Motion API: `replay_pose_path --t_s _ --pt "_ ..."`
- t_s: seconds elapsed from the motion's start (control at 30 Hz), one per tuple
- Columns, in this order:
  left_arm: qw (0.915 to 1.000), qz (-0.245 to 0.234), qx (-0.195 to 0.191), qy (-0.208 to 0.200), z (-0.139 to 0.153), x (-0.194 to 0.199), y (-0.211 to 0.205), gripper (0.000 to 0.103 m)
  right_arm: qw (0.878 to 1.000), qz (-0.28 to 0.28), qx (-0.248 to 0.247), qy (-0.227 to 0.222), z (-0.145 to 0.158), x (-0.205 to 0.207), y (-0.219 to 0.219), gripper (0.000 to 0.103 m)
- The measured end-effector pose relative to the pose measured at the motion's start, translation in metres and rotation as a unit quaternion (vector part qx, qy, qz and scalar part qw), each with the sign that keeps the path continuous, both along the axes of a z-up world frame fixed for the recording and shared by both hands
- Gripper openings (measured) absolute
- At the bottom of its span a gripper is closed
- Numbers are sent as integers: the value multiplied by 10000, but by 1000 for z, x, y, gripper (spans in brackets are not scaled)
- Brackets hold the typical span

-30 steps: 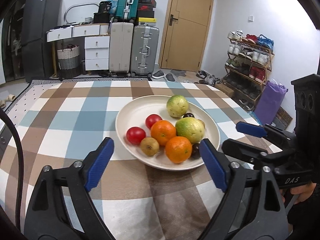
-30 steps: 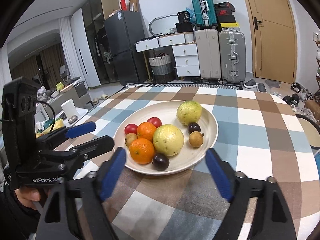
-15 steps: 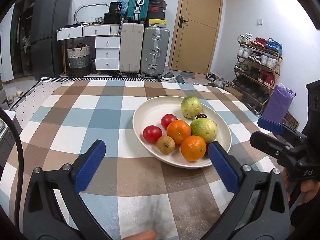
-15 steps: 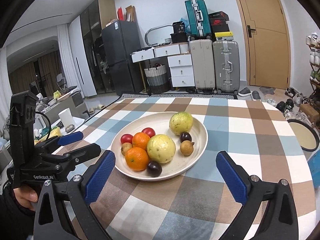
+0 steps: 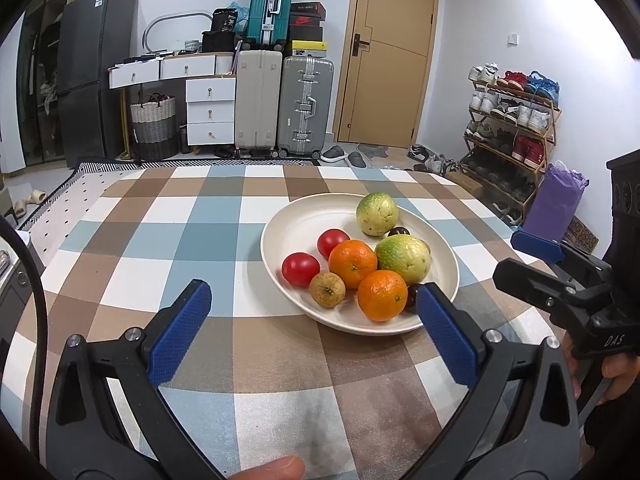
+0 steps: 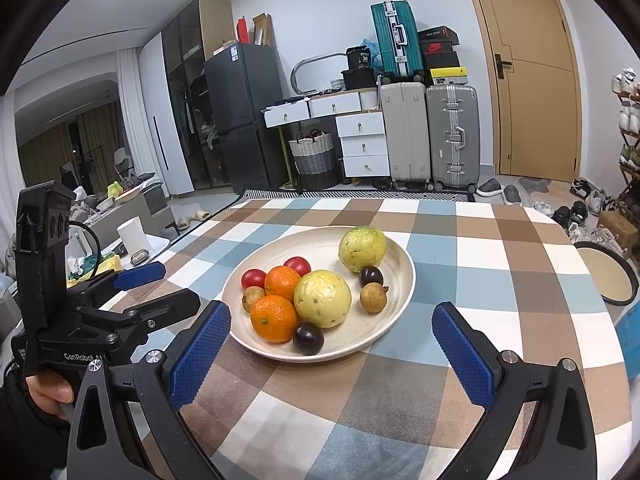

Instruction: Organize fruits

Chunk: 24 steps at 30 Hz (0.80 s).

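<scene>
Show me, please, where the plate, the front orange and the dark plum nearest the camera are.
plate (image 6: 394, 258): right wrist view, bare far rim.
front orange (image 6: 274, 318): right wrist view, middle of peel.
dark plum (image 6: 308, 338): right wrist view, centre of skin.

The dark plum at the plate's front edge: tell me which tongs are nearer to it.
Right. The right tongs open straight toward the plum, just short of the plate. The left tongs sit off to the plum's left side.

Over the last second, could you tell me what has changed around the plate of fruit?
Both tools drew back from the plate and opened wider: the left tool shifted left, so the plate now sits to its right, and the right tool pulled away. Neither took hold of anything. The fruit, including the oranges, lies as it was.
</scene>
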<state>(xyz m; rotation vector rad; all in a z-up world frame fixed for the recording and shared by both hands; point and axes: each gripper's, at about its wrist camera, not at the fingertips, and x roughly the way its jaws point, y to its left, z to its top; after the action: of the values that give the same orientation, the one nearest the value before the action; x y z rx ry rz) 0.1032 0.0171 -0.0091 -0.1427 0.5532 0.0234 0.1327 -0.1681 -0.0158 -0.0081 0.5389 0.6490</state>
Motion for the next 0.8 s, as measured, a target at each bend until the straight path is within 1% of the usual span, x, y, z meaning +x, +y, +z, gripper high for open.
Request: replay_pose_path --t_s 0.8 --pt "10000 -40 39 -35 1 1 -1 102 10000 3 -9 -19 0 0 -1 103"
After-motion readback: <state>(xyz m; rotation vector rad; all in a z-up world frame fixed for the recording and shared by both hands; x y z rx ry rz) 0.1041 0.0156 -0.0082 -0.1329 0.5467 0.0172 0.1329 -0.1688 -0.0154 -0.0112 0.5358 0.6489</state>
